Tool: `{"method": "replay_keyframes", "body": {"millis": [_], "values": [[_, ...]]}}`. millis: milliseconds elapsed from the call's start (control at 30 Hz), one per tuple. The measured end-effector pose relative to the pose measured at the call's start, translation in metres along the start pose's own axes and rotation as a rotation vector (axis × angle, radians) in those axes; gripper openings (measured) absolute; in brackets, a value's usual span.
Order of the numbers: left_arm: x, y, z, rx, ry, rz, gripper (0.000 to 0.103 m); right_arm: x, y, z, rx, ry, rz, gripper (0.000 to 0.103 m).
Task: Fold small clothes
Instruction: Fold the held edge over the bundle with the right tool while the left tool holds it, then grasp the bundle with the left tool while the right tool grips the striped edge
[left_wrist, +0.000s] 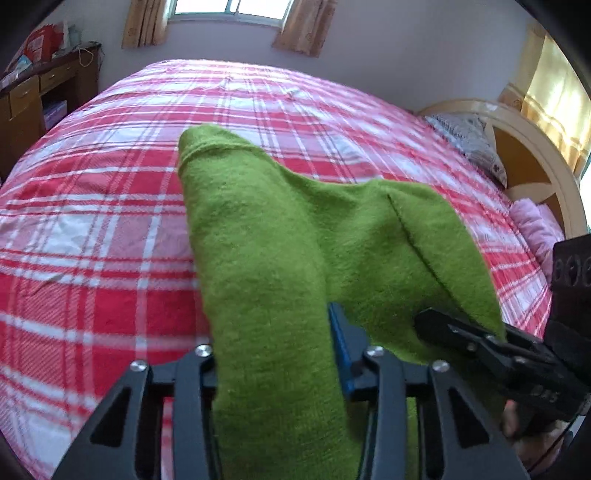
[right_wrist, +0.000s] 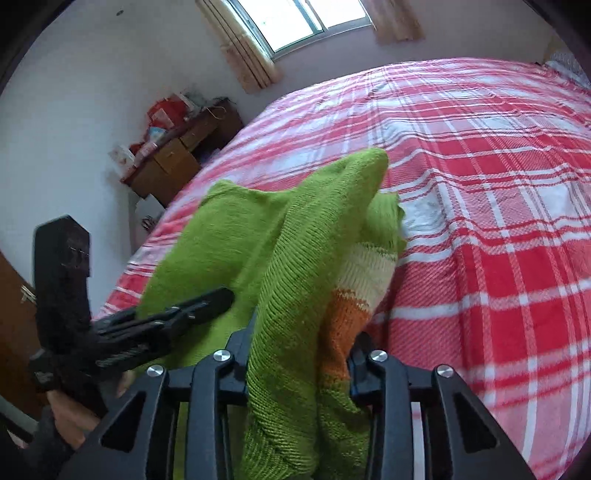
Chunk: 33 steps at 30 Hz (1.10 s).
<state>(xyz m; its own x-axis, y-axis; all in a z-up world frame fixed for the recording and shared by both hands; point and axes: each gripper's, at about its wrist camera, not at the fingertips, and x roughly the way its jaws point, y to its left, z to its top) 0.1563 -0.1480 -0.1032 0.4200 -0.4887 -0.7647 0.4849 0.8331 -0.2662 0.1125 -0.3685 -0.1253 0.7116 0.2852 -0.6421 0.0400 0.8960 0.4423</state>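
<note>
A: Position of the garment?

B: The green knit sweater (left_wrist: 258, 236) hangs over the plaid bed (left_wrist: 92, 221), near its front edge.

A: Handling?

B: Soft, light, fuzzy; expect sagging. Take hold at the seams.

A: Claws?

B: Left gripper (left_wrist: 273, 354) and right gripper (right_wrist: 299, 354) each clamp a bunched fold.

Right gripper (right_wrist: 301, 354) at bottom centre clamps a green knit garment (right_wrist: 288, 258) with cream and orange stripes, lifted over a red plaid bed (right_wrist: 498, 206); left gripper (right_wrist: 221, 299) grips it at lower left
</note>
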Motion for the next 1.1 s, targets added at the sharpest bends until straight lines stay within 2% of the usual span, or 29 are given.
{"method": "replay_keyframes", "body": {"millis": [233,367,433,500,567,633,700,733,800,867,967,1067,1100], "values": [[-0.036,-0.019,-0.043,0.032,0.122,0.018,0.041,-0.043,0.011,-0.048,0.132,0.068,0.093,0.035],[-0.058,-0.035,-0.081,0.066,0.146,0.031,0.044,-0.075,0.013,-0.094,0.191,0.097,0.149,0.035],[-0.062,-0.039,-0.094,0.071,0.135,0.057,0.065,-0.086,0.014,-0.112,0.200,0.096,0.159,0.035],[-0.060,-0.042,-0.099,0.092,0.088,0.126,0.080,-0.093,0.012,-0.128,0.216,0.079,0.143,0.036],[-0.057,-0.046,-0.096,0.118,0.074,0.158,0.082,-0.094,0.011,-0.131,0.213,0.059,0.120,0.040],[-0.053,-0.047,-0.092,0.118,0.076,0.171,0.085,-0.092,0.015,-0.129,0.197,0.042,0.049,0.045],[-0.050,-0.045,-0.089,0.118,0.075,0.191,0.092,-0.089,0.018,-0.125,0.173,0.024,-0.023,0.059],[-0.047,-0.044,-0.086,0.121,0.073,0.201,0.095,-0.089,0.016,-0.122,0.166,0.019,-0.046,0.064],[-0.042,-0.041,-0.084,0.107,0.078,0.193,0.096,-0.083,0.014,-0.114,0.157,0.010,-0.064,0.068],[-0.039,-0.035,-0.083,0.070,0.090,0.164,0.096,-0.075,0.007,-0.112,0.174,0.033,-0.029,0.071],[-0.039,-0.031,-0.087,0.040,0.090,0.132,0.096,-0.072,0.000,-0.114,0.177,-0.003,0.002,0.071],[-0.040,-0.034,-0.090,0.050,0.062,0.111,0.087,-0.070,0.010,-0.117,0.113,-0.017,-0.046,0.070],[-0.040,-0.036,-0.090,0.051,0.053,0.100,0.083,-0.070,0.014,-0.119,0.092,-0.015,-0.073,0.063]]}}
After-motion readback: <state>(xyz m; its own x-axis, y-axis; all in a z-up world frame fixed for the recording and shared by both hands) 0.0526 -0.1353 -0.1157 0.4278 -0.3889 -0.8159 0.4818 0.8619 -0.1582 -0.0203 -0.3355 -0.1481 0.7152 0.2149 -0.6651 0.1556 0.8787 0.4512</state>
